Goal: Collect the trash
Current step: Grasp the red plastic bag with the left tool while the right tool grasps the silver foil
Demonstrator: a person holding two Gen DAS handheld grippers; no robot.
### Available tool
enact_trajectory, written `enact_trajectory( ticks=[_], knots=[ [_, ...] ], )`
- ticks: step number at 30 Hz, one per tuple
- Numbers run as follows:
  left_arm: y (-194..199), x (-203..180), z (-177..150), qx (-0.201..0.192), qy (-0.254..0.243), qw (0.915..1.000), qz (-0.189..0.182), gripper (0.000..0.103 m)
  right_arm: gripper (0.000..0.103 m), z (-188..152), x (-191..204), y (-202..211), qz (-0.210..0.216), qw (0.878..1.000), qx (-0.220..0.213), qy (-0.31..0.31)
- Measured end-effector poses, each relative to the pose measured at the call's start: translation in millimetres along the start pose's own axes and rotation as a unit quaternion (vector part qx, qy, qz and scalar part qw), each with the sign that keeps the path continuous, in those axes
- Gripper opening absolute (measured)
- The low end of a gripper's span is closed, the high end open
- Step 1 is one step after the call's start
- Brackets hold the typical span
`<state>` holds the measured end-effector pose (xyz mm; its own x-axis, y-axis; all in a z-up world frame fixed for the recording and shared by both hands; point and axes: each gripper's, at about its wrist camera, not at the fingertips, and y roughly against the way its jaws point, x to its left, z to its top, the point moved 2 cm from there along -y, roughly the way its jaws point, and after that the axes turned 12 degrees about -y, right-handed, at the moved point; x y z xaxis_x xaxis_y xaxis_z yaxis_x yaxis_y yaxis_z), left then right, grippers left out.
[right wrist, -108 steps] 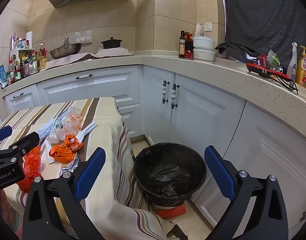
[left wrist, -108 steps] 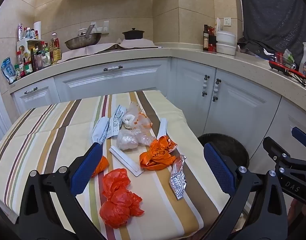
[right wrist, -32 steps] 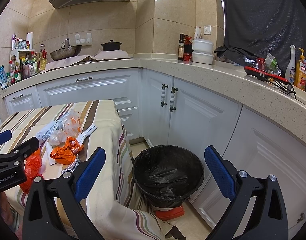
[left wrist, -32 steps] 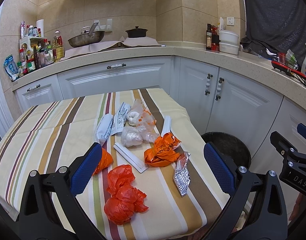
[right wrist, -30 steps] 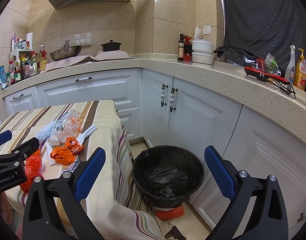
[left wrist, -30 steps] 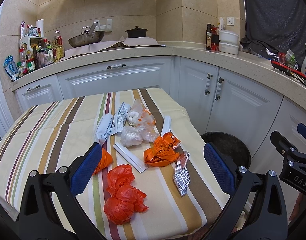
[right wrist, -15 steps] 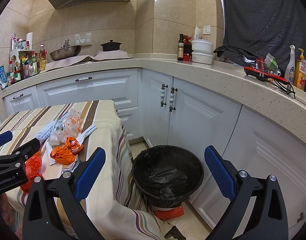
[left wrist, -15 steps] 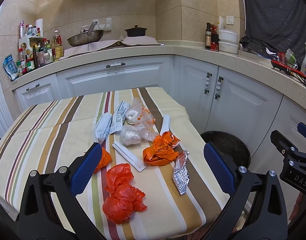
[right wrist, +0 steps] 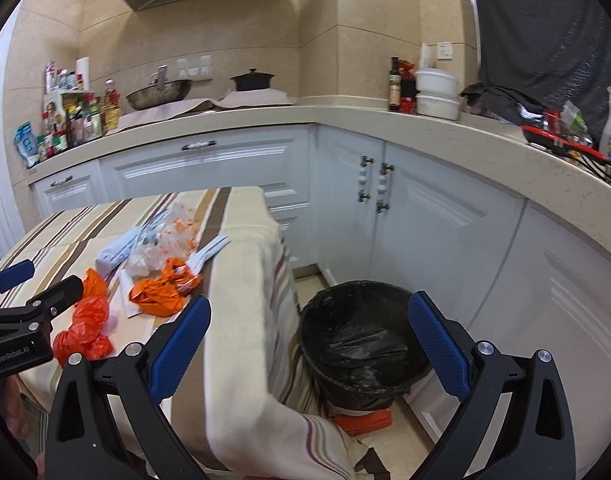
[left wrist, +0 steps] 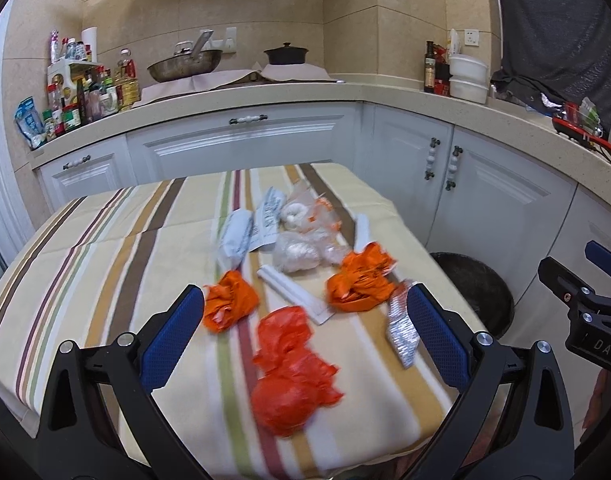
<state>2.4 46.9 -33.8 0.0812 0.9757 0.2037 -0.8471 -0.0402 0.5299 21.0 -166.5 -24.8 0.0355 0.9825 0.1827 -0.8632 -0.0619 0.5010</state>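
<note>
Trash lies on the striped tablecloth [left wrist: 105,264]: a red plastic bag [left wrist: 289,368] nearest me, a small orange bag [left wrist: 229,306], a larger orange bag [left wrist: 359,282], a foil wrapper [left wrist: 401,328], a white paper strip [left wrist: 295,294], clear plastic bags [left wrist: 301,250] and white packets [left wrist: 237,236]. My left gripper [left wrist: 305,336] hangs open above the red bag, holding nothing. My right gripper [right wrist: 309,340] is open and empty over the black lined trash bin [right wrist: 365,340] beside the table. The same orange bag [right wrist: 157,294] and red bag [right wrist: 85,328] show in the right wrist view.
White cabinets [left wrist: 241,148] and a beige counter [left wrist: 505,116] wrap the corner behind the table and bin. A wok [left wrist: 183,66], a dark pot [left wrist: 286,55] and bottles [left wrist: 89,96] stand on the counter. The table's right edge drops beside the bin [left wrist: 473,296].
My left gripper has risen and tilted, so the trash sits lower in its view and the small orange bag is uncovered. My right gripper has swung left toward the table. Nothing was grasped.
</note>
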Motion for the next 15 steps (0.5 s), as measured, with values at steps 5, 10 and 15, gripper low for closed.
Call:
enact_trajectory(
  ticks=[5,10,15],
  knots=[
    [2,27,-20,0.020,0.015,0.9995,0.018,0.099,0.096,-14,29,-17,0.048,0.998,0.029,0.016],
    [1,48,-40,0.046,0.033,0.9981,0.026,0.097,0.096,-27,59,-35,0.076,0.995,0.045,0.036],
    [2,55,-50,0.052,0.039,0.9976,0.025,0.095,0.094,-40,76,-51,0.088,0.993,0.064,0.048]
  ],
)
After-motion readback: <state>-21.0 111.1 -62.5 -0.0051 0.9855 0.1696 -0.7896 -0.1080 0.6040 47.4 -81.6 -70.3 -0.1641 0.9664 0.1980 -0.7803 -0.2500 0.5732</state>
